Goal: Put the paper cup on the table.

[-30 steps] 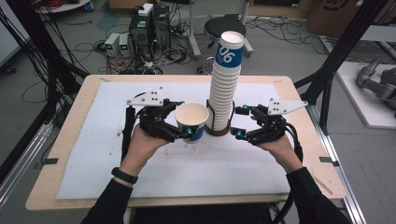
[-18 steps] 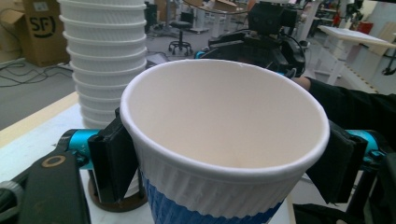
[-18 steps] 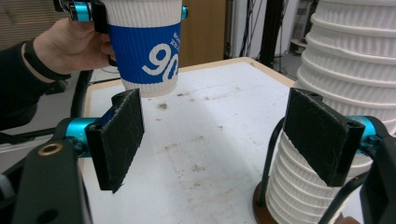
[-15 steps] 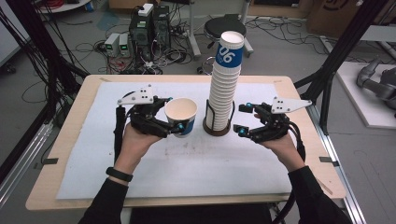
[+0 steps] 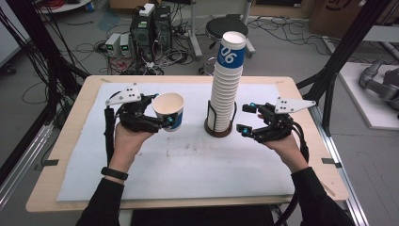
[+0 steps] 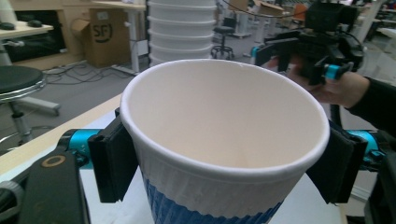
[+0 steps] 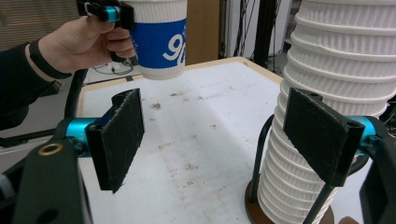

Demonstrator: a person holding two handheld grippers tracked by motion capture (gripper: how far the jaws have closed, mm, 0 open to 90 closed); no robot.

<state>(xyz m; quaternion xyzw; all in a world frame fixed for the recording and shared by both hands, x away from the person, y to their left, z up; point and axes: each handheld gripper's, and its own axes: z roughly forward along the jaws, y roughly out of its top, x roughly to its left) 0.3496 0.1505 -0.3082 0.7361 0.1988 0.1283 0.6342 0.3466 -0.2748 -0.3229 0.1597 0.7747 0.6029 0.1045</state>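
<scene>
While your left gripper [image 5: 165, 123] clamps the cup [image 5: 168, 111] upright above the mat [image 5: 188, 165], left of the stack [image 5: 226, 89], your right gripper [image 5: 247, 118] stands released, empty, beside that stack.

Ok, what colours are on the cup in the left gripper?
The cup is white with a blue band bearing white numerals, clearest in the right gripper view.

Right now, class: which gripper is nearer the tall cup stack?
Right. The right gripper hovers open just beside the cup stack; the left gripper, clamping a single cup, is farther away.
</scene>
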